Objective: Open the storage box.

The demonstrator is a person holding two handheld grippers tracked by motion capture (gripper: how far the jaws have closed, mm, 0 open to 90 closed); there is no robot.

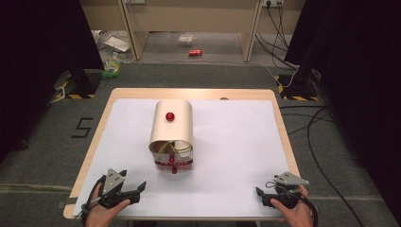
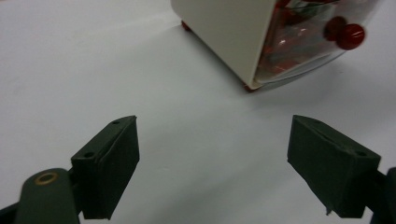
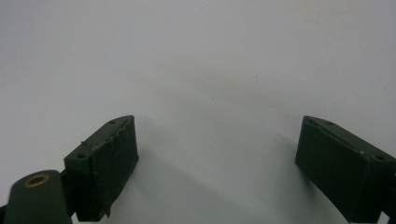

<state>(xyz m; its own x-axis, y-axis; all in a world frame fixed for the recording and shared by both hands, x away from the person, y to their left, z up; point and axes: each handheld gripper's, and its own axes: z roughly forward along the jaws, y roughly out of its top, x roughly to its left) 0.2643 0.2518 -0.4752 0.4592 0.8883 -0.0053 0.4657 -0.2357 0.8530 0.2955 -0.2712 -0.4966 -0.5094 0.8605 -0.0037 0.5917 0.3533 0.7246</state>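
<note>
Cream-coloured bread box (image 1: 172,124) with a red knob (image 1: 169,116) is sitting ahead while left gripper (image 1: 126,191) and right gripper (image 1: 265,195) are hovering wide, empty, risking knocking it sideways.

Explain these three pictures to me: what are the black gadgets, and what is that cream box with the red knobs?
No robot arm here: a person holds a two-jaw gripper in each hand. The high view looks down on the table; the left gripper and the right gripper sit at its near edge. The other two pictures come from cameras riding on each gripper, looking along its black jaws. On the white surface stands a cream bread box with a red knob and a clear front. Both grippers are open and hold nothing.
</note>
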